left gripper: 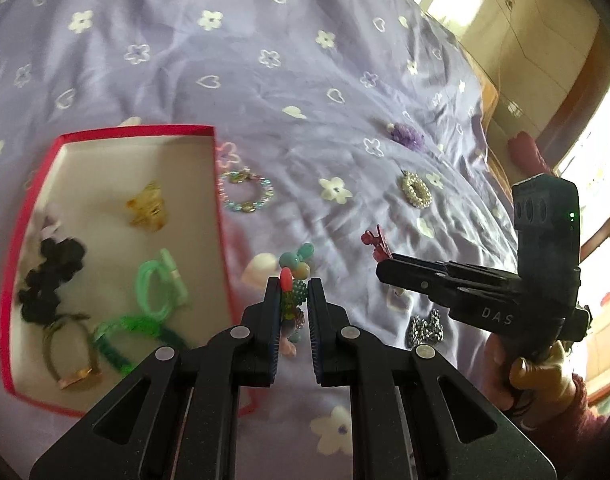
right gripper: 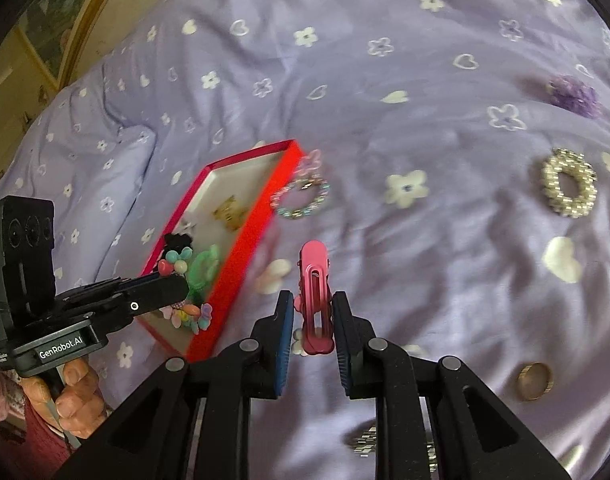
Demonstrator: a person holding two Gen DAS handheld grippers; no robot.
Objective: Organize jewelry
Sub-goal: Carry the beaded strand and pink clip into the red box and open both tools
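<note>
My left gripper (left gripper: 292, 286) is shut on a colourful bead bracelet (left gripper: 293, 280) and holds it above the purple bedspread, just right of the red box (left gripper: 221, 216). In the right wrist view the bracelet (right gripper: 181, 268) hangs over the box's near end (right gripper: 241, 256). My right gripper (right gripper: 313, 300) is shut on a pink hair clip (right gripper: 315, 292), held above the bedspread right of the box; the clip also shows in the left wrist view (left gripper: 375, 242). The box holds a yellow clip (left gripper: 147, 206), green bands (left gripper: 157, 292) and black hair ties (left gripper: 51, 276).
On the bedspread lie a pastel bead bracelet (left gripper: 245, 192), a rhinestone ring-shaped piece (right gripper: 569, 188), a purple flower piece (right gripper: 573, 94), a gold ring (right gripper: 535, 380), and a silver bead piece (left gripper: 425, 330). A wooden bed edge and wardrobe (left gripper: 517, 52) stand beyond.
</note>
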